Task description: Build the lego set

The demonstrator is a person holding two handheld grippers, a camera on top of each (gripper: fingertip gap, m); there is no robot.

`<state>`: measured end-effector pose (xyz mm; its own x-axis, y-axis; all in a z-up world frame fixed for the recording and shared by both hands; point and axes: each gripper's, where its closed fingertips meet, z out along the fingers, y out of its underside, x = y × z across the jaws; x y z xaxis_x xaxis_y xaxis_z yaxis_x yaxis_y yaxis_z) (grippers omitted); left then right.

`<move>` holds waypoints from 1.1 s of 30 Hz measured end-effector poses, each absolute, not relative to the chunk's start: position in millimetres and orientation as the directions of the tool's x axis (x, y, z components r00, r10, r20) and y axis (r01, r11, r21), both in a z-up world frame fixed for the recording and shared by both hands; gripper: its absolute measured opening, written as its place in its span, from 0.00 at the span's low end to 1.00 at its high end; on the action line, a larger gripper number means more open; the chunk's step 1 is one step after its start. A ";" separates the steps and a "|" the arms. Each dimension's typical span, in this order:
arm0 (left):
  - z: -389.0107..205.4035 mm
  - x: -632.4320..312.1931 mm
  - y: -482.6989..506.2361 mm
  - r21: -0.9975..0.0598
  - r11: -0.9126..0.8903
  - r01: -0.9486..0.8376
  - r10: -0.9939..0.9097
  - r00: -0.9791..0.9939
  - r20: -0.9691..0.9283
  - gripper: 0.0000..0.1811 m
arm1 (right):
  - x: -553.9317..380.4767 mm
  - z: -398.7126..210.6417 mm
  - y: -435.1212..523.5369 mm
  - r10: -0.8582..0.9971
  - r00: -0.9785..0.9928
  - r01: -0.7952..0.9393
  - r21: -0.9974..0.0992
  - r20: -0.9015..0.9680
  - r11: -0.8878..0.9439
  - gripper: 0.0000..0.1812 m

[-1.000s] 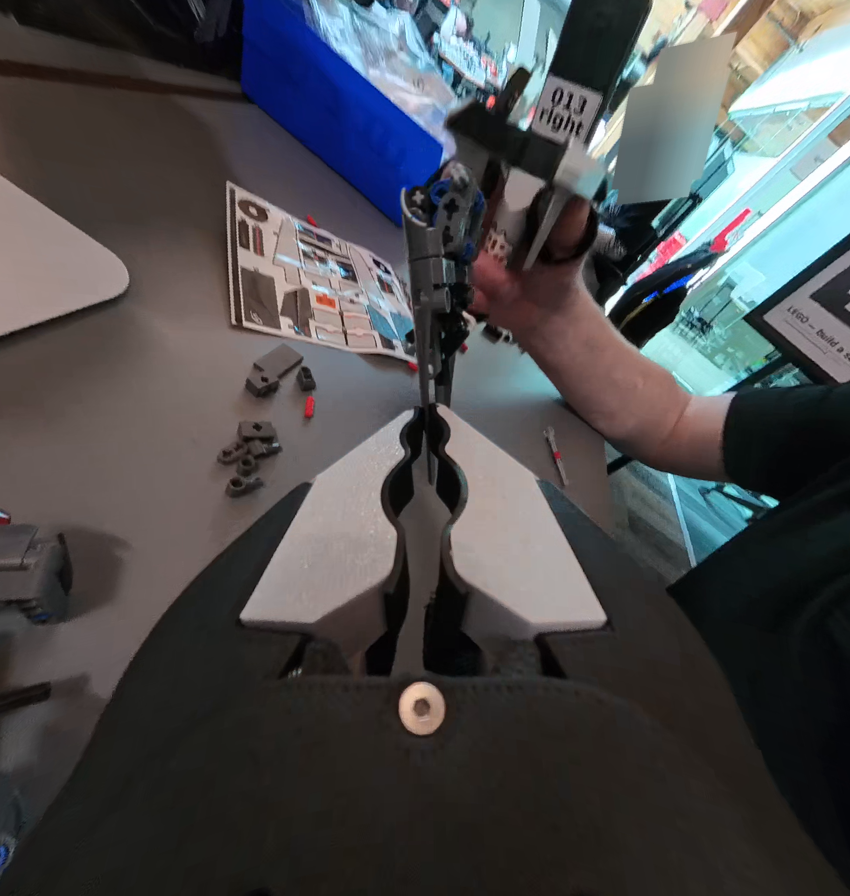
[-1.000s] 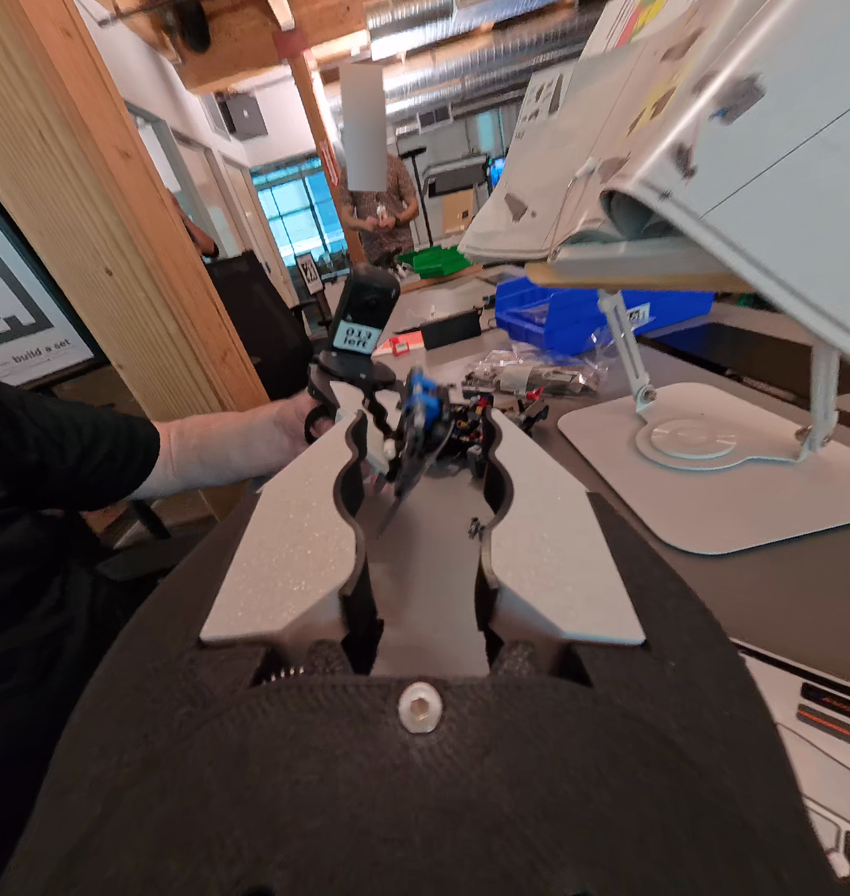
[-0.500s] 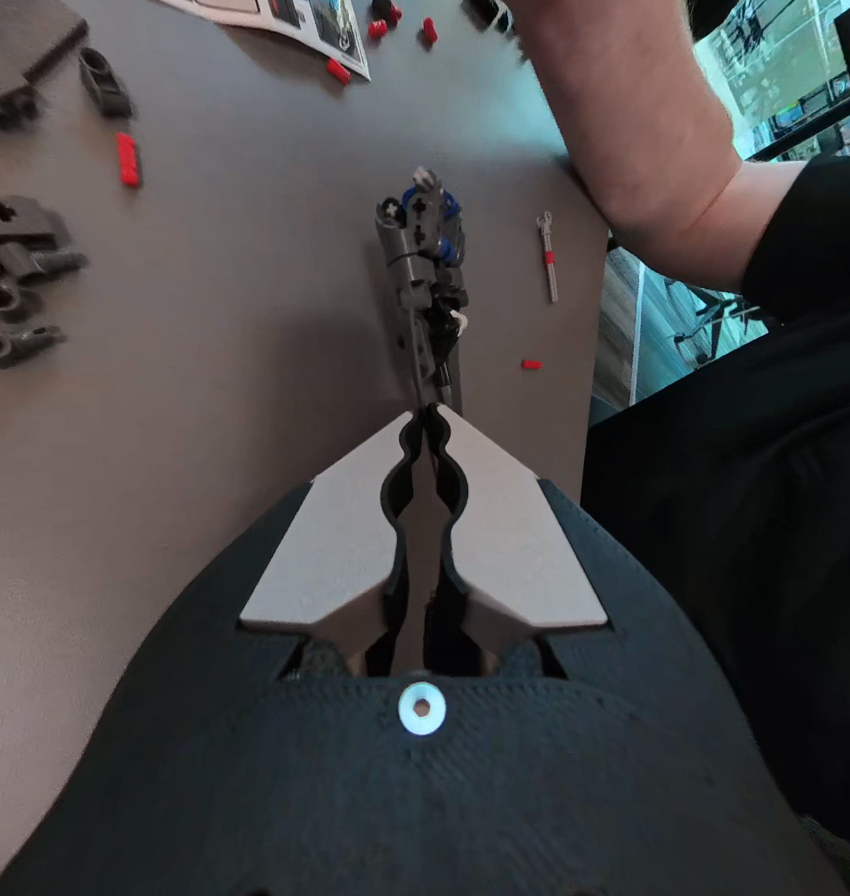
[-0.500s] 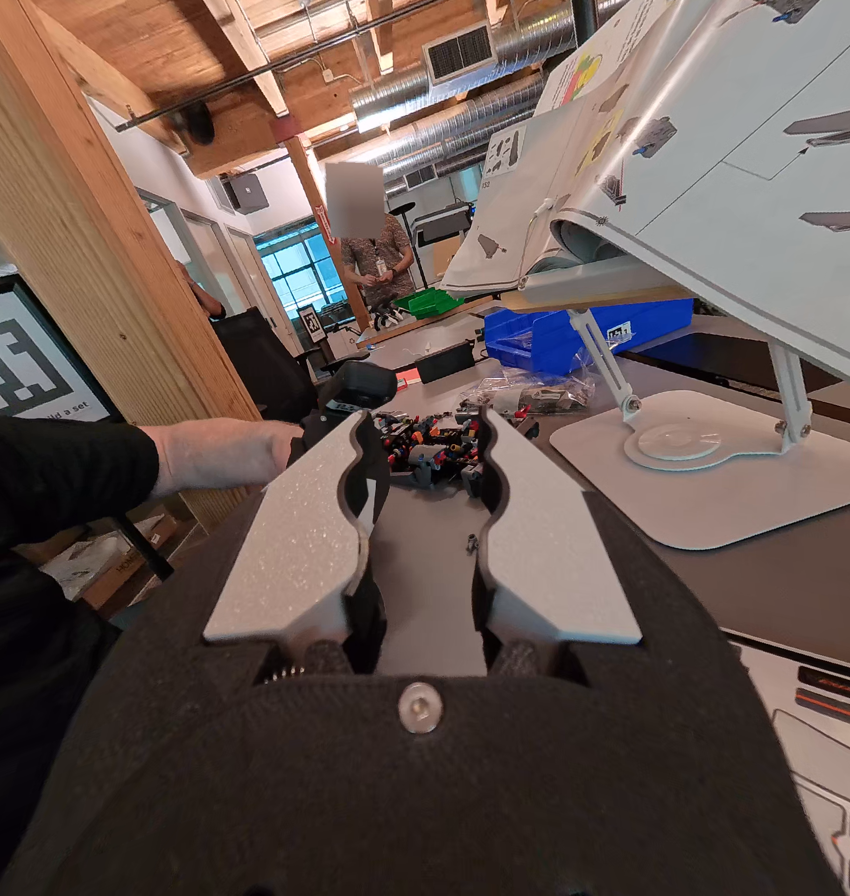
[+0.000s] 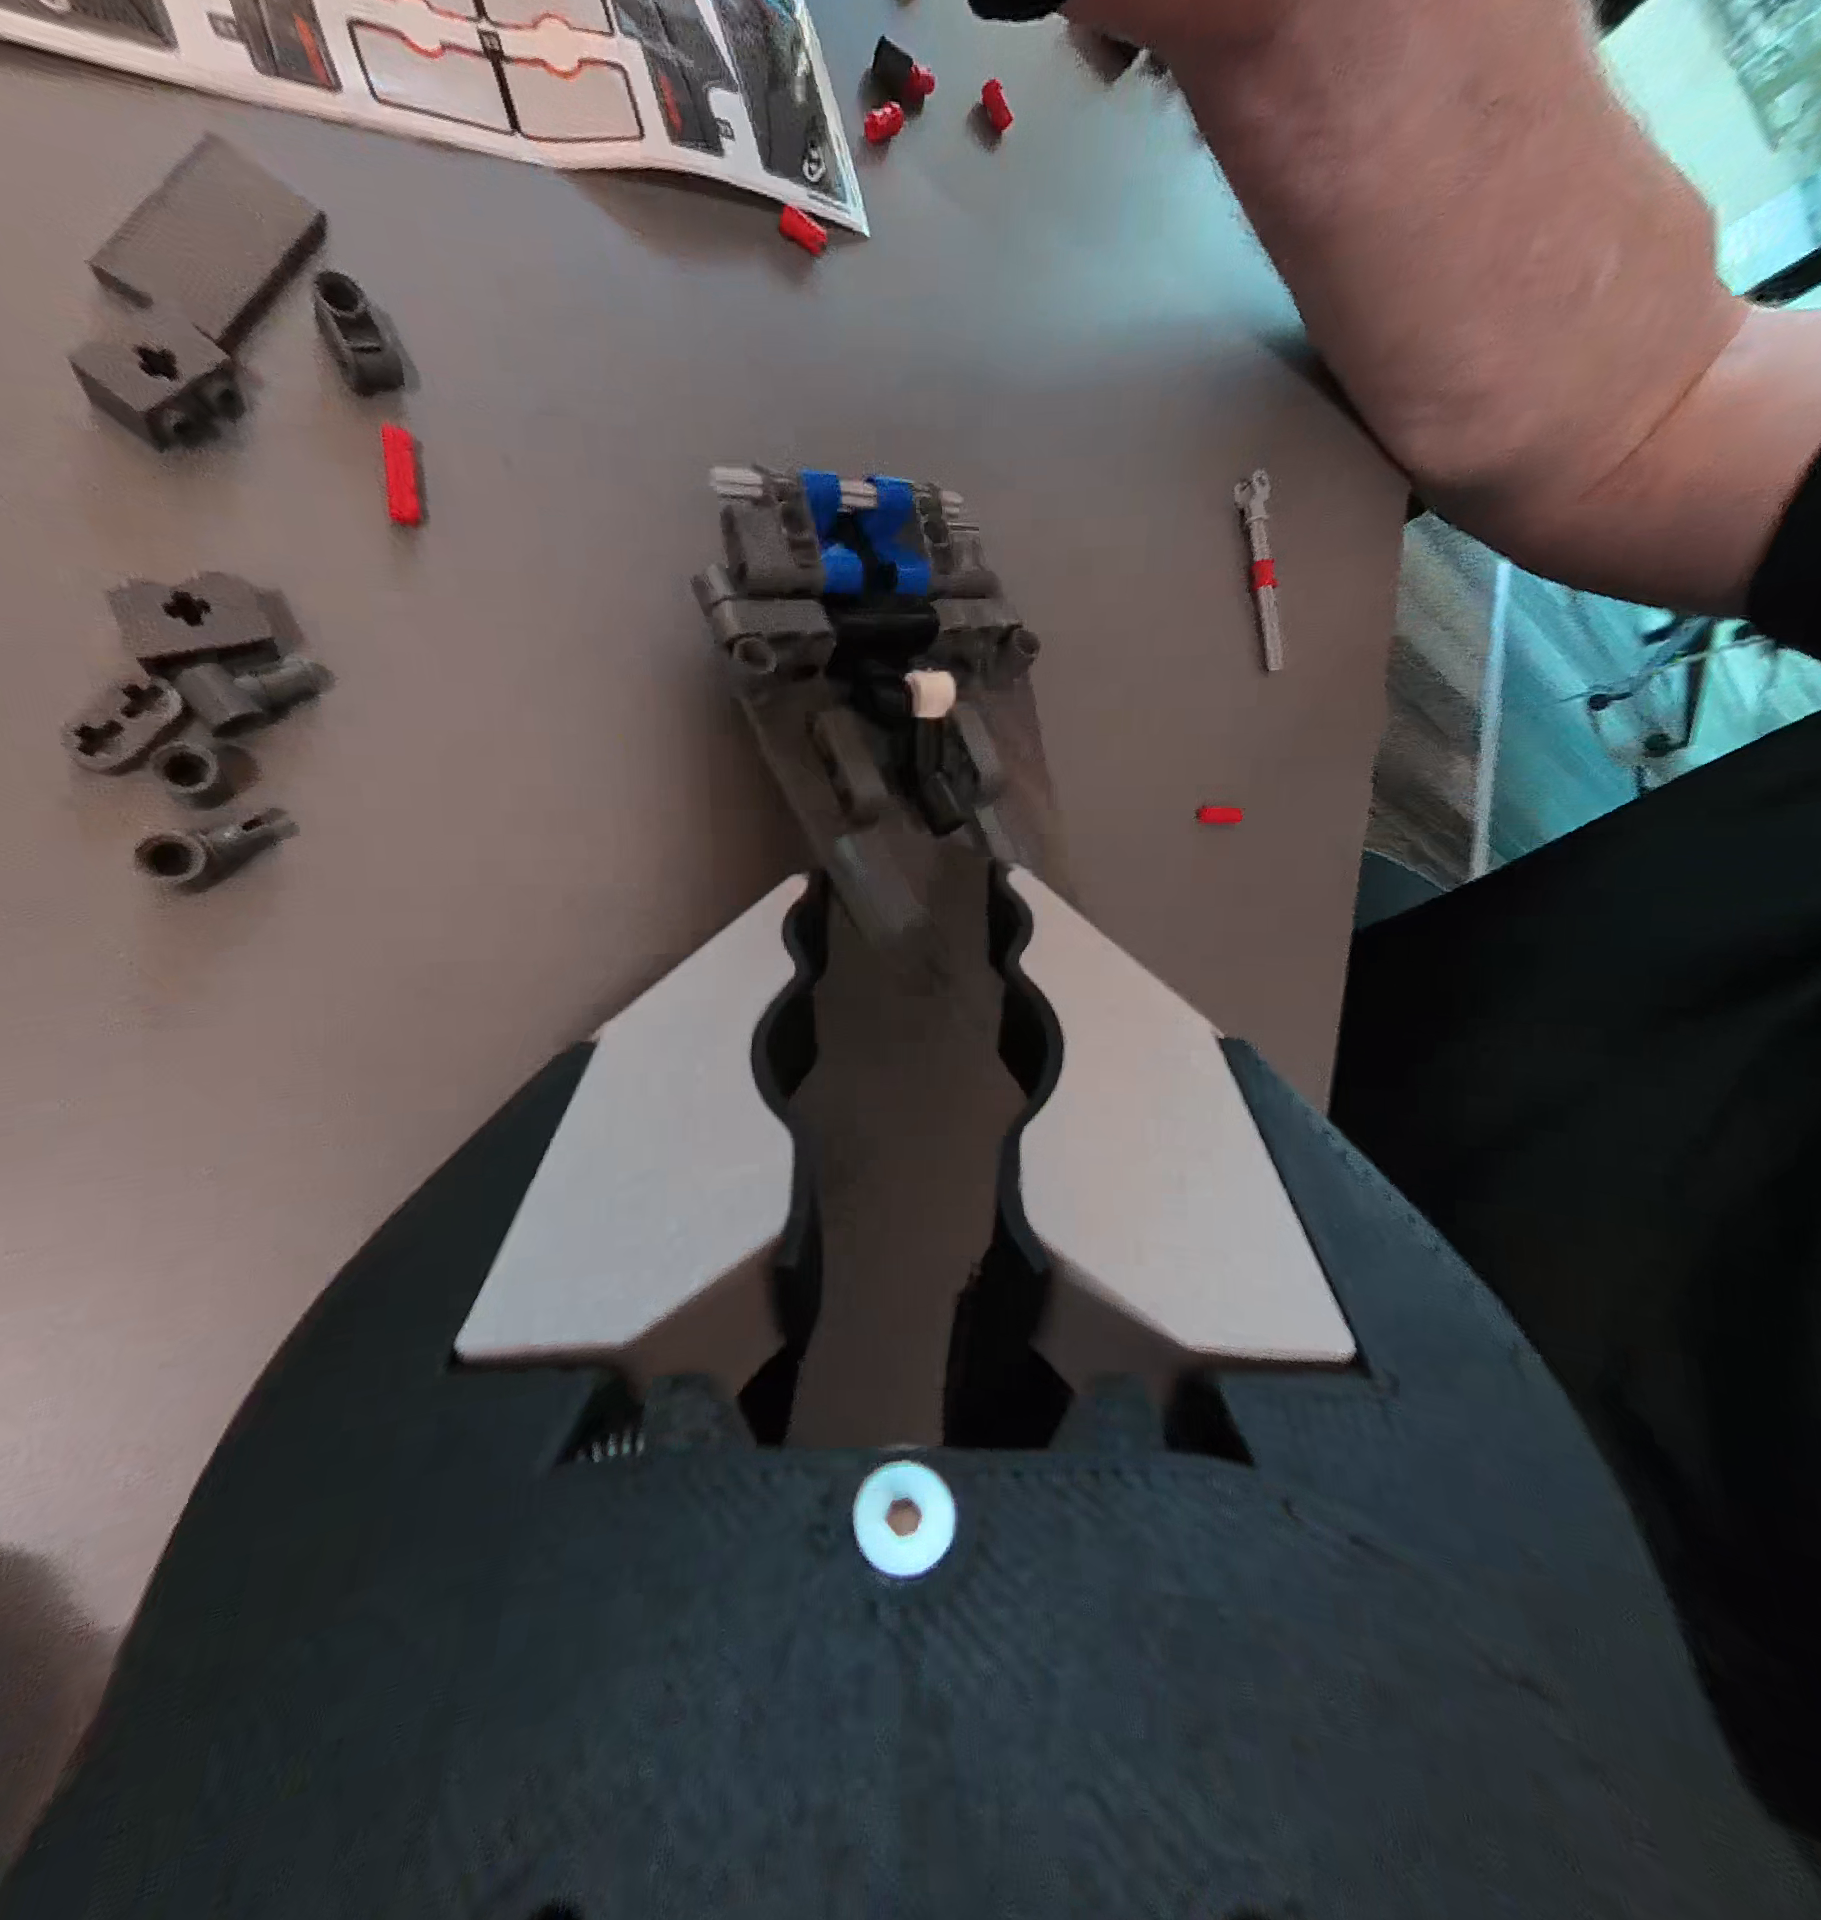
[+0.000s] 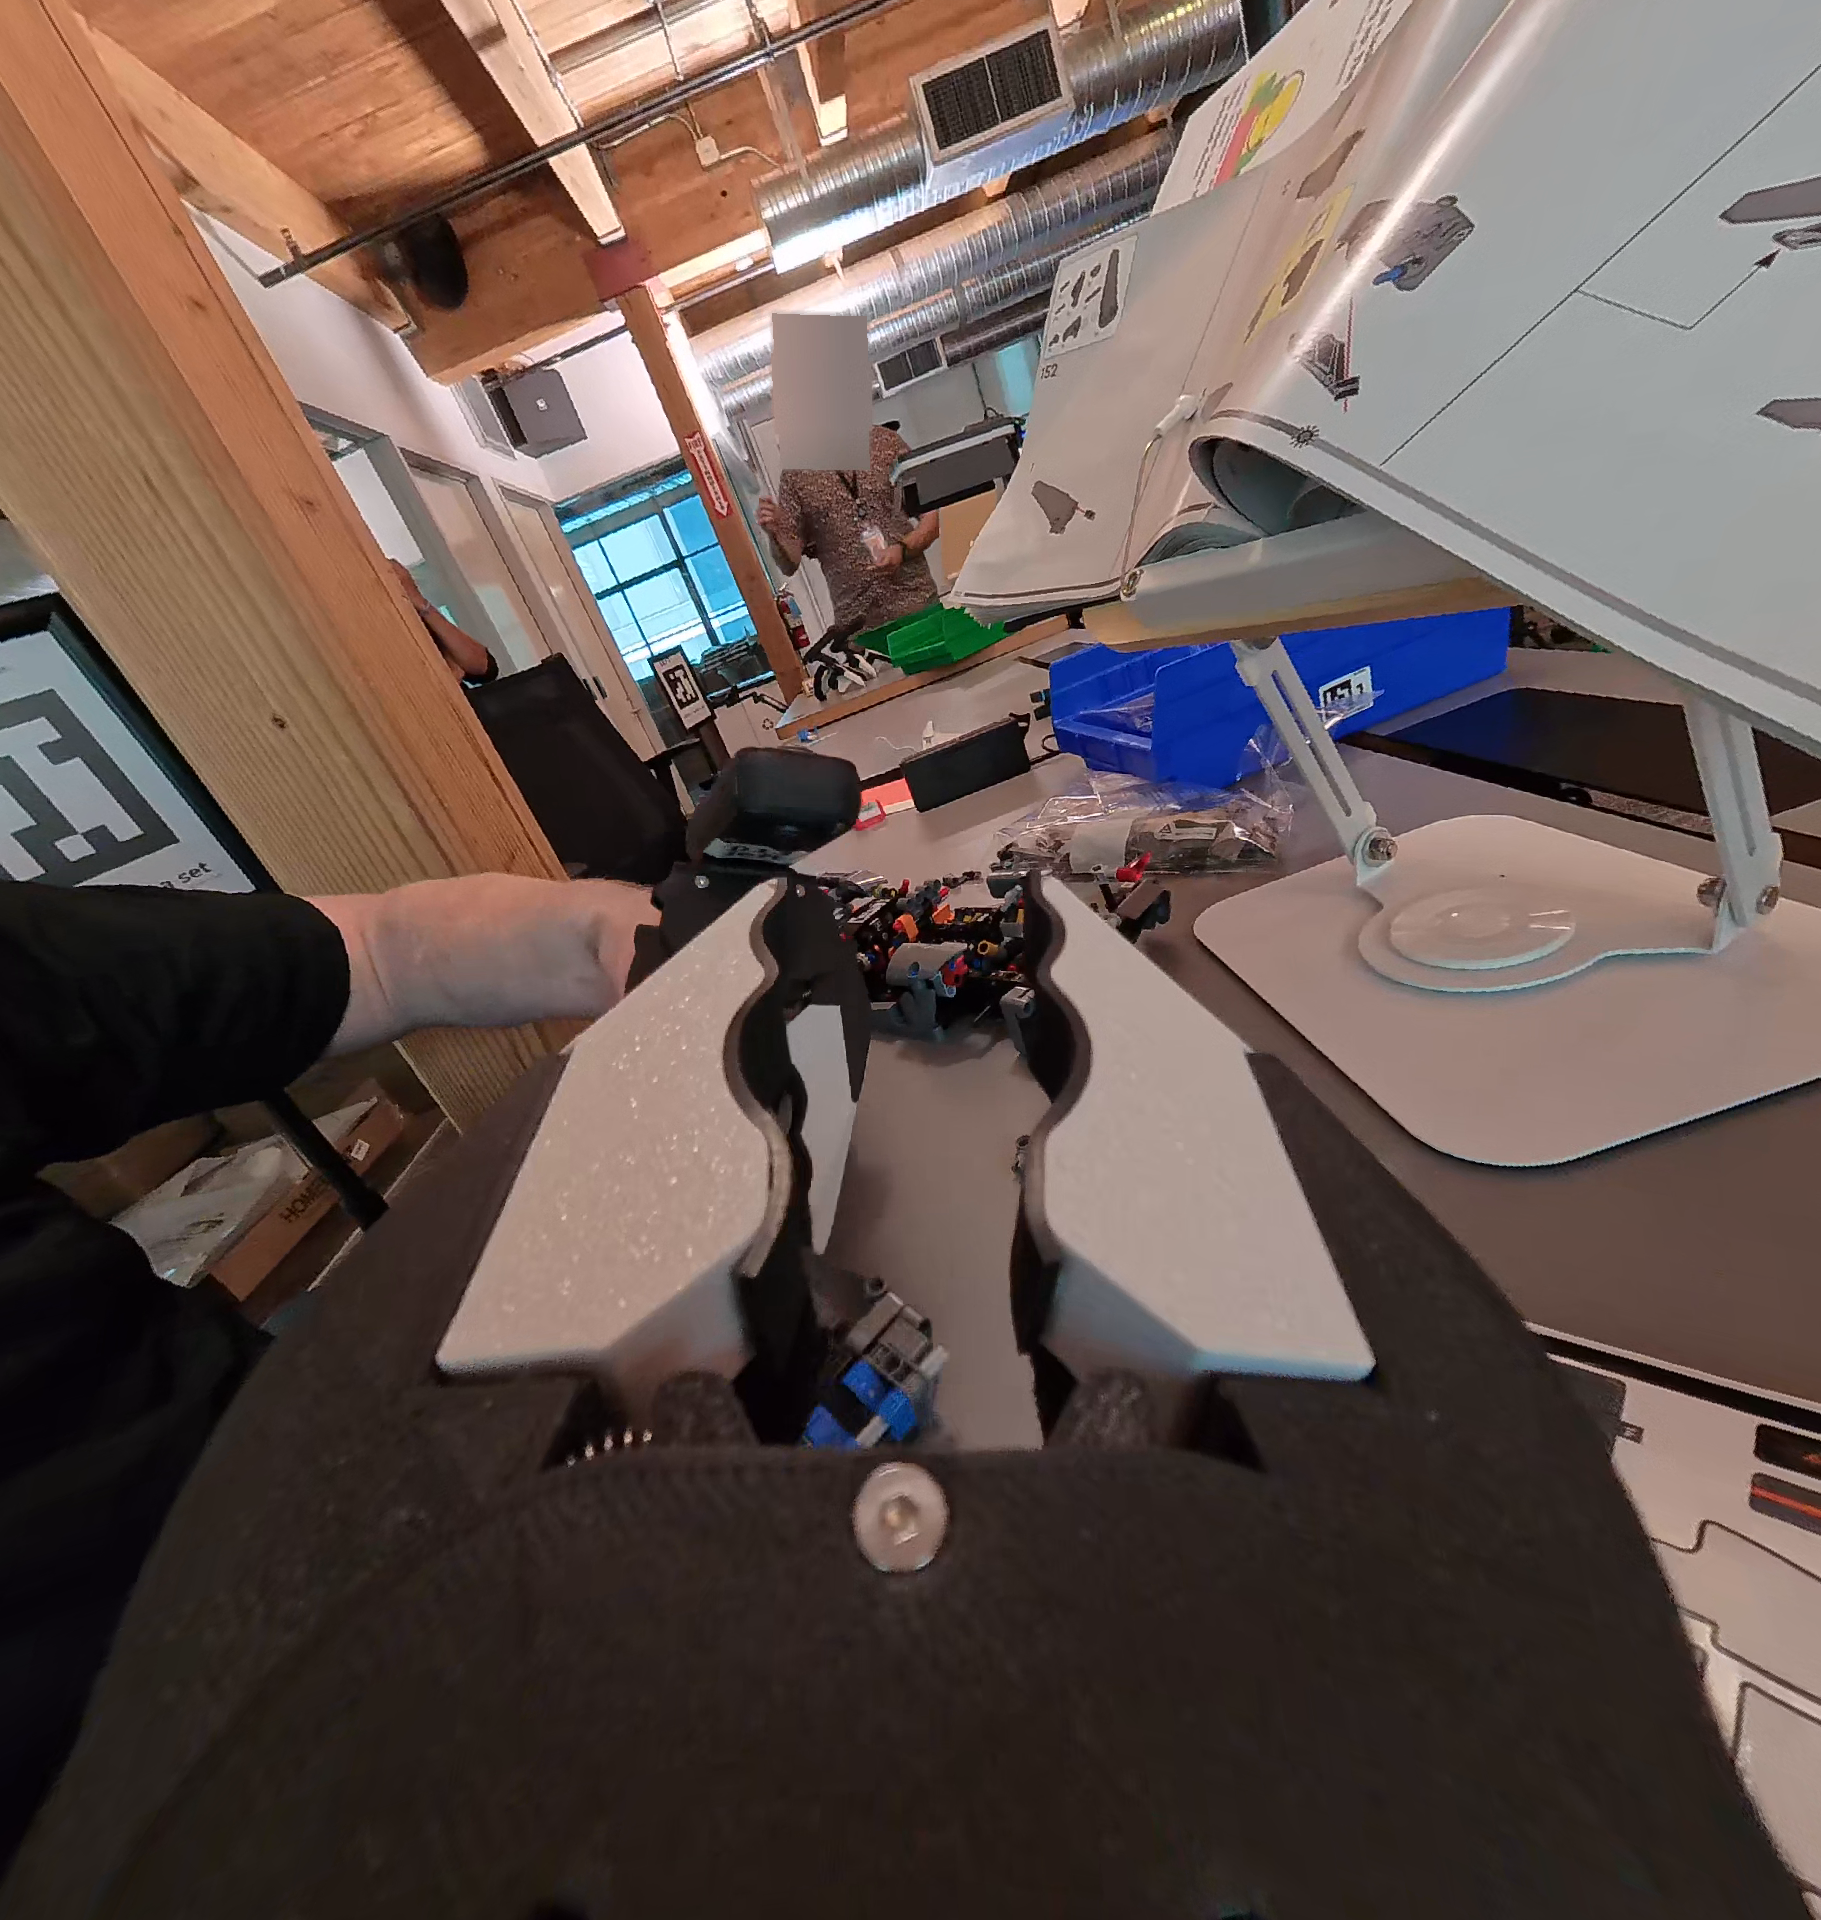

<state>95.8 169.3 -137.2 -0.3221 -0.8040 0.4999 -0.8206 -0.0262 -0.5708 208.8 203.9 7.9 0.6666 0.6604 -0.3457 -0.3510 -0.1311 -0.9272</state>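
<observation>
Motion blur softens the grey-and-blue lego assembly (image 5: 864, 665) lying on the table (image 5: 573, 831) just past the left gripper (image 5: 901, 894), whose parted fingers hold nothing; the right gripper (image 6: 911, 914) gapes empty too.

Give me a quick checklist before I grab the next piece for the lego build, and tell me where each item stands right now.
1. Left gripper open: ok, its jaws stand apart.
2. Grey and blue sub-assembly set down on the table: cannot tell, it is blurred just ahead of the tips.
3. Right gripper open and empty: ok.
4. Loose grey pieces in view: ok, they lie left of the sub-assembly.
5. Instruction book visible: ok, open on its stand.
6. Which piece comes next: cannot tell.
</observation>
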 end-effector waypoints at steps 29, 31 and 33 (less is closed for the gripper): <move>-133.4 107.8 169.8 -0.209 0.952 -0.223 -0.303 -0.592 -0.747 0.21 | 202.8 -3.8 207.2 0.655 0.686 -0.289 -0.945 -0.317 -0.155 0.23; -137.1 109.8 169.2 -0.156 0.969 -0.192 -0.241 -0.592 -0.769 0.22 | 201.4 -6.2 207.8 0.655 0.688 -0.278 -0.947 -0.314 -0.162 0.23; -137.5 112.7 168.7 -0.134 0.975 -0.176 -0.213 -0.584 -0.783 0.24 | 199.1 -10.3 208.7 0.653 0.692 -0.258 -0.950 -0.307 -0.174 0.23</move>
